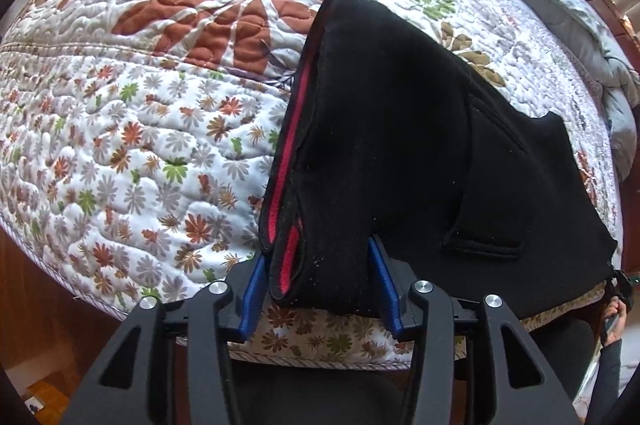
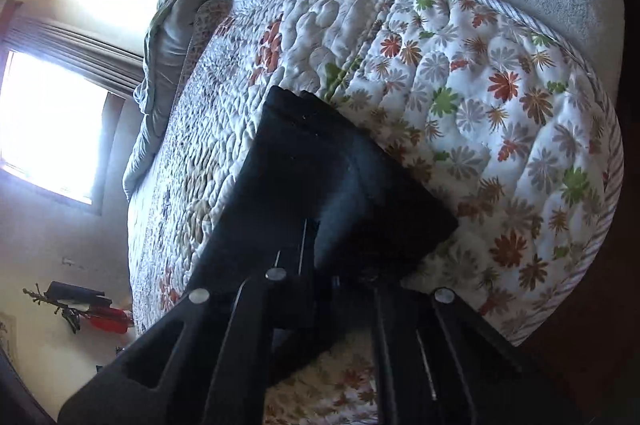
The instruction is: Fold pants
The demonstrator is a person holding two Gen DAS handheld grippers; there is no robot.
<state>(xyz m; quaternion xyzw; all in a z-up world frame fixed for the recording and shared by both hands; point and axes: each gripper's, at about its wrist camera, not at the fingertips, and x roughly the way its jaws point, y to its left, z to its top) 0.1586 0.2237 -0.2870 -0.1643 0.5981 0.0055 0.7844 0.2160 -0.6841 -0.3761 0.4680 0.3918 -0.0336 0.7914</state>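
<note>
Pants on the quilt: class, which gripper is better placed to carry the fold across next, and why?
Probably the left gripper: its jaws visibly clamp a thick bunched end of the black pants above the quilt. The right gripper's grip is hidden in dark cloth.

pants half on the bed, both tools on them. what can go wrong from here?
1. The left tool holds a thick bunch of the black pants with its blue pads well apart; the fabric may slip out if tugged.
2. The pants lie near the edge of the quilt; a loose end may slide off.
3. The right tool pinches only a corner, which may pull free.
</note>
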